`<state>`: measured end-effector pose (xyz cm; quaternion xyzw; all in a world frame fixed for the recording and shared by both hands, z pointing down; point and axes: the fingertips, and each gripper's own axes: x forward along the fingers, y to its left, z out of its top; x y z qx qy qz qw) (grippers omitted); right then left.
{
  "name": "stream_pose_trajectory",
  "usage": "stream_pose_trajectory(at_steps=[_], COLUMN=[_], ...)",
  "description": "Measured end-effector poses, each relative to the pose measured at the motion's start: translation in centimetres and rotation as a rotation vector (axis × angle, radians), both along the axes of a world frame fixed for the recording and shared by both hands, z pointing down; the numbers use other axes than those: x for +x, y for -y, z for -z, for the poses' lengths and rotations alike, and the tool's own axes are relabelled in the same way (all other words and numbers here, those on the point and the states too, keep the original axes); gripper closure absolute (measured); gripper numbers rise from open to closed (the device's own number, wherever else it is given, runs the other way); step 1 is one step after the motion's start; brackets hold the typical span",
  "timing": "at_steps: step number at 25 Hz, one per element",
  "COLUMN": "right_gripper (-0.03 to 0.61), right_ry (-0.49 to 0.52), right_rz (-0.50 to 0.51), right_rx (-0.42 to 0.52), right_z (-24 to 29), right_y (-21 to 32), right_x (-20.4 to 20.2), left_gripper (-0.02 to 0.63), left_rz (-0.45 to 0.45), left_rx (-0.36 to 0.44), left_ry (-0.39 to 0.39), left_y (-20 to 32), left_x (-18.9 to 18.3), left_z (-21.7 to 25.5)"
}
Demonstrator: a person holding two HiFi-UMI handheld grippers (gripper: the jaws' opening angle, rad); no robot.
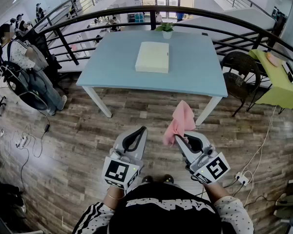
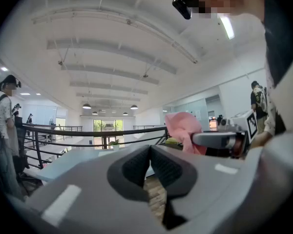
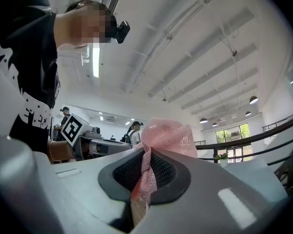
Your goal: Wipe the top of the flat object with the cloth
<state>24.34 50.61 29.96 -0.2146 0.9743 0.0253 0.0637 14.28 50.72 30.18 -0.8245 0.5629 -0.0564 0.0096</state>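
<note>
1. Our right gripper (image 1: 181,141) pinched the pink cloth (image 1: 180,120); our left gripper (image 1: 138,134) was closed and empty.
2. The cream flat box (image 1: 153,56) lay on the blue table (image 1: 195,74), well ahead and slightly left of the cloth.

You wear a black top (image 1: 161,209) with white lettering across the front. Your left sleeve (image 1: 90,219) is black with white stripes. Your right sleeve (image 1: 233,209) is white with small dark dots. A black camera (image 3: 120,31) is mounted on your head. The left gripper (image 1: 143,129) and right gripper (image 1: 180,139) have light grey bodies and black ribbed pads (image 2: 136,167). Each carries a marker cube (image 1: 120,172) printed with black-and-white squares.
</note>
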Motion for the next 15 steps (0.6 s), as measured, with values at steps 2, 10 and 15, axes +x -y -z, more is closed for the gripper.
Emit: stream_pose_trajectory(at_steps=[2, 10, 15], right_gripper=[0.56, 0.56, 0.56], right_ry=[0.005, 0.043, 0.053], right_rz=[0.001, 0.037, 0.07], right_rx=[-0.007, -0.017, -0.015], right_z=[-0.2, 0.0, 0.0], right_y=[-0.1, -0.3, -0.3], right_x=[-0.1, -0.8, -1.2], left_gripper=[0.614, 0.614, 0.614], left_rz=[0.001, 0.026, 0.071], left_rx=[0.002, 0.0, -0.028], left_ry=[0.0, 0.024, 0.048], left_y=[-0.2, -0.8, -1.5], left_x=[-0.1, -0.6, -1.2], left_z=[-0.1, 0.0, -0.1])
